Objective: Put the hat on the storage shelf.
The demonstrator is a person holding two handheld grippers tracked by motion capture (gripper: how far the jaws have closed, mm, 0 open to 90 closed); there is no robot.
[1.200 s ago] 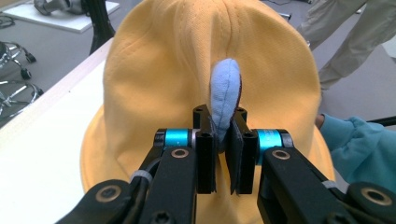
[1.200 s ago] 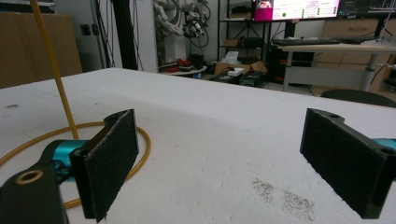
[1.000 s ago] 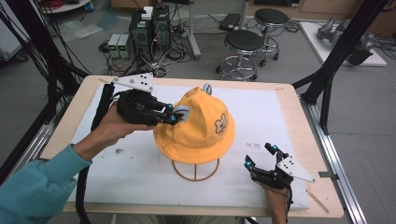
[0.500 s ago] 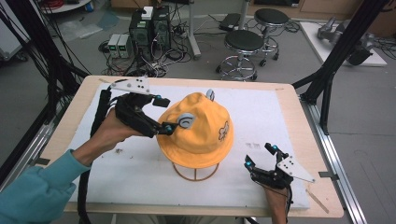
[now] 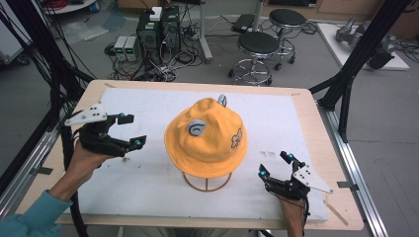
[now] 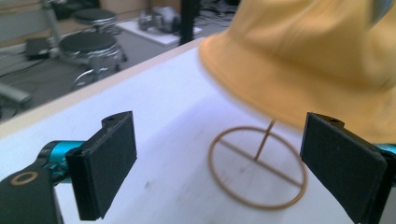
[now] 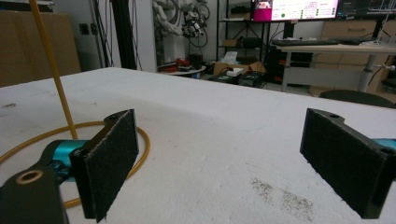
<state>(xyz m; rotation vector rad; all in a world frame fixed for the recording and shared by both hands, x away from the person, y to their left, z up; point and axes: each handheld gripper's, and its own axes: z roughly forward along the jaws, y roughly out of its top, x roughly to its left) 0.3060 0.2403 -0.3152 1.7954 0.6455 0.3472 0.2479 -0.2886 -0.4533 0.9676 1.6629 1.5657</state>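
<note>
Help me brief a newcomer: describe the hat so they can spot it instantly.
On the white mat covering the wooden table, a thin wire stand rises at the centre. The hat sits on top of it: a yellow-orange bucket hat, the one soft, bright thing between the two black grippers.

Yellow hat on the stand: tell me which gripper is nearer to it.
Left. The left gripper sits just off the yellow hat's left brim, jaws open; the right gripper lies lower right, beyond the stand.
</note>
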